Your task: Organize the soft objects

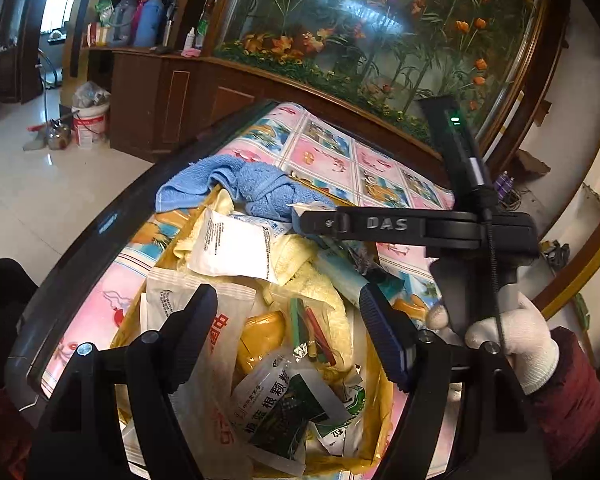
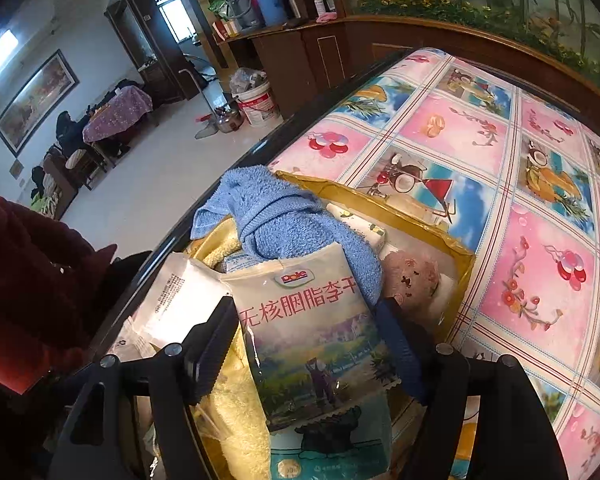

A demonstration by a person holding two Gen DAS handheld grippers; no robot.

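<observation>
A worktop point(image 2: 540, 240) covered in a glossy pink and blue cloth printed with fruit and flower squares fills most of both views. On it, near the edge facing a tiled floor, sits a shallow open box with gold-coloured cardboard walls point(image 2: 380, 196), heaped with soft goods; every place below is given relative to this box.

Draped over the box's far corner is a crumpled light blue terry towel point(image 2: 284, 216). Under it, across the middle of the box, lies a pale yellow fluffy towel point(image 1: 312, 276). On the yellow towel rests a white plastic pouch with small grey print too fine to read point(image 1: 236, 248).

Above the box's near half, the right tool point(image 2: 308, 344) has its two fingers spread on either side of a cream snack pouch point(image 2: 312, 320) bearing the "Dole" logo, red characters "无核胭脂李干" and a painted farm scene. Whether the pads press the pouch cannot be told. In the left wrist view this tool reaches in from the right, held by a hand in a white knitted glove point(image 1: 512, 340), with "DAS" moulded on its arm.

The left tool point(image 1: 288, 328) hangs released and empty over the box's near end. Below it lie a white bag with red characters point(image 1: 204, 332) and a green and white sachet reading "板蓝根颗粒" point(image 1: 276, 396).

In the box's right corner, just beside the blue towel, sits a small pinkish-brown plush bear point(image 2: 412, 276).
</observation>
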